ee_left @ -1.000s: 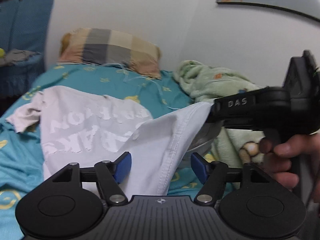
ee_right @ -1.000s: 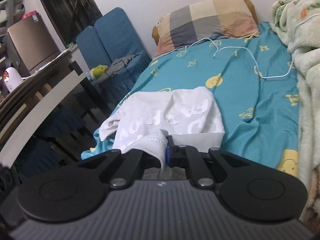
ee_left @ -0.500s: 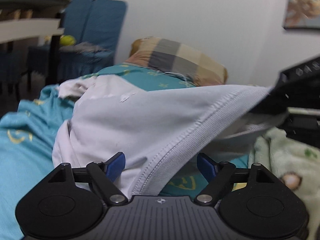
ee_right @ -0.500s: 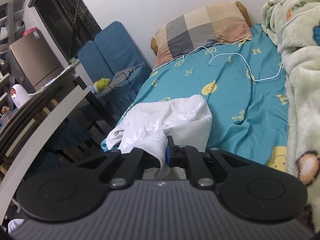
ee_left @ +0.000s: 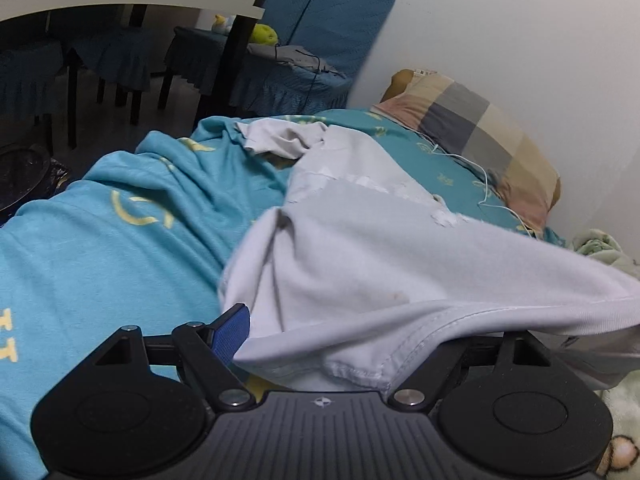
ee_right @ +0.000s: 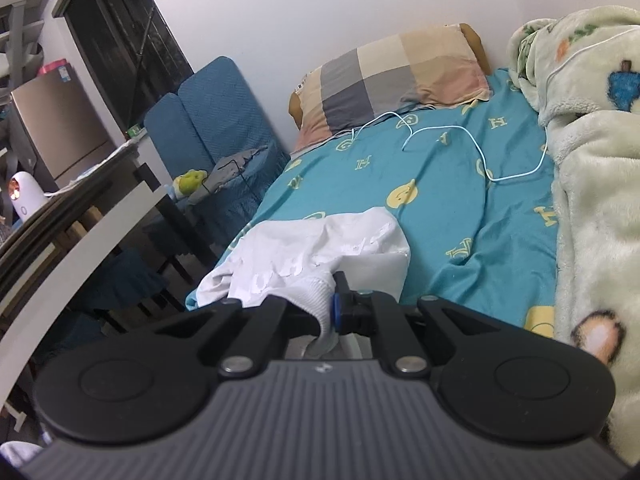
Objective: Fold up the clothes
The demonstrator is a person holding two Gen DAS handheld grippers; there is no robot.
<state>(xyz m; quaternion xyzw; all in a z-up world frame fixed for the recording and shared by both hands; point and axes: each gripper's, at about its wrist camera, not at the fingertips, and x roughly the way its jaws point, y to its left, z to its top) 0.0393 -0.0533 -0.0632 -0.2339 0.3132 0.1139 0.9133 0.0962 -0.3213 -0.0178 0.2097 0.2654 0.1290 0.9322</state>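
Teal bed sheet (ee_right: 436, 184) spreads ahead of both jaws. White T-shirt (ee_left: 360, 252) drapes between the spread-apart left gripper (ee_left: 340, 336) jaws; right gripper (ee_right: 334, 314) jaws are clenched on its ribbed edge.

I see the bed (ee_right: 440, 184) filling mid-frame in teal sheet; a checked pillow (ee_right: 400, 76) upper centre; a white cable (ee_right: 480, 160) below it; green blanket (ee_right: 592, 160) right; white shirt (ee_right: 320, 248) lower centre.
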